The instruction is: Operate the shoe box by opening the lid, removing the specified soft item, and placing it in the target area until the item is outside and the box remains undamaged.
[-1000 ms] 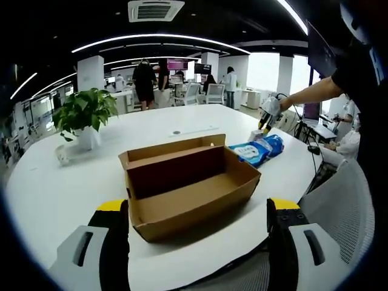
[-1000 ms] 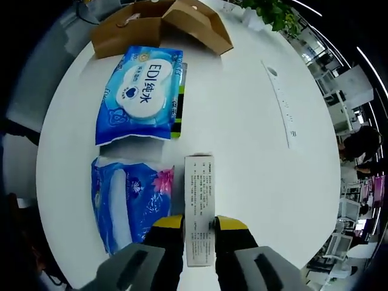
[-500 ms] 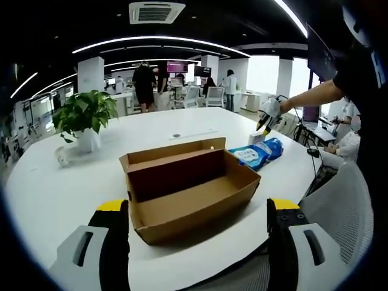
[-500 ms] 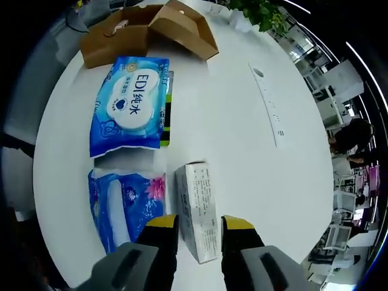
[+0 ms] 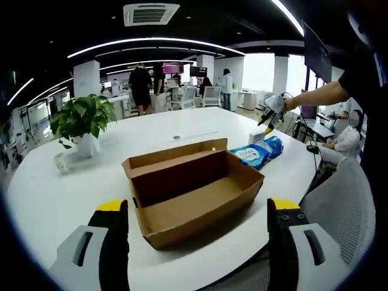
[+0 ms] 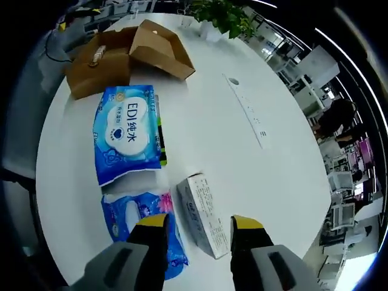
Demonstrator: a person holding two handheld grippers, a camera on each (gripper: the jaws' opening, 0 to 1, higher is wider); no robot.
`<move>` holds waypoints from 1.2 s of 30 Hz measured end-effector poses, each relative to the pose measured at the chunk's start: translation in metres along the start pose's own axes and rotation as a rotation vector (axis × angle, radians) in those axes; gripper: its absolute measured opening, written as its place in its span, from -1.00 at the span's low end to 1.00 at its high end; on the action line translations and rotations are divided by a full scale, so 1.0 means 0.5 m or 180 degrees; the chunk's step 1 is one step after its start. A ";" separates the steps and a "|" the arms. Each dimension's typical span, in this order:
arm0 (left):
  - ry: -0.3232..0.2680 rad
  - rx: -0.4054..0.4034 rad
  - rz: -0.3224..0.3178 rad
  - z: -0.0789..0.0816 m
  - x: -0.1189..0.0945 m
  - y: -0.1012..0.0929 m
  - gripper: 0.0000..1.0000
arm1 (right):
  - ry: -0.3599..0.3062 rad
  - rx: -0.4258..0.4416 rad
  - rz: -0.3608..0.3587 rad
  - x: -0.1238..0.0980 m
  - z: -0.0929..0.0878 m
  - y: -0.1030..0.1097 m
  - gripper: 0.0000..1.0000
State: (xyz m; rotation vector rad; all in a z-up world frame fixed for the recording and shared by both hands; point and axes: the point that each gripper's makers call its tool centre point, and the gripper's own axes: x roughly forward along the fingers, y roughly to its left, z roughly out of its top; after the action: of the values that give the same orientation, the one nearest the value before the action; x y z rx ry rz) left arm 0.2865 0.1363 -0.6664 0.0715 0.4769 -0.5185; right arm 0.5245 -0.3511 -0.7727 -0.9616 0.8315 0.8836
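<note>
Left gripper view: an open brown cardboard shoe box [image 5: 194, 194] sits on a round white table [image 5: 54, 188], between the spread-apart jaws of the left gripper [image 5: 197, 227], its lid folded back. A potted plant [image 5: 82, 121] stands at ten o'clock.

Right gripper view: the right gripper [image 6: 194, 224] hovers with its jaws apart, holding nothing. A small white carton [image 6: 203, 212] lies just beyond it. At nine o'clock lie a blue pack of wet wipes [image 6: 127, 133] and a blue tissue pack [image 6: 142, 224], outside the box.
</note>
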 end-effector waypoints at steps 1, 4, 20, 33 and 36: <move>-0.0006 -0.0004 -0.0008 0.002 0.000 0.002 0.98 | -0.0029 0.0041 -0.0003 -0.004 0.002 0.005 -0.24; -0.0024 -0.0011 -0.0023 0.005 0.000 0.013 0.98 | -0.0116 0.0184 -0.0010 -0.019 0.008 0.025 -0.16; 0.0086 0.0183 -0.0143 0.010 0.018 0.047 0.98 | -0.0527 0.0914 -0.0157 -0.069 0.028 0.099 0.31; 0.0297 0.0308 -0.0351 0.000 0.048 0.066 0.96 | -0.0808 0.1246 -0.0181 -0.108 0.055 0.182 0.55; 0.0346 0.0341 -0.0400 -0.001 0.059 0.074 0.95 | -0.0849 0.1323 -0.0196 -0.117 0.059 0.199 0.63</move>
State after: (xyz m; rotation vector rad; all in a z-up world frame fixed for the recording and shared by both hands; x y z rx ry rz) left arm 0.3268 0.1551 -0.6824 0.1737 0.5619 -0.6658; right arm 0.4175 -0.3078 -0.7430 -0.4909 0.7144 0.7281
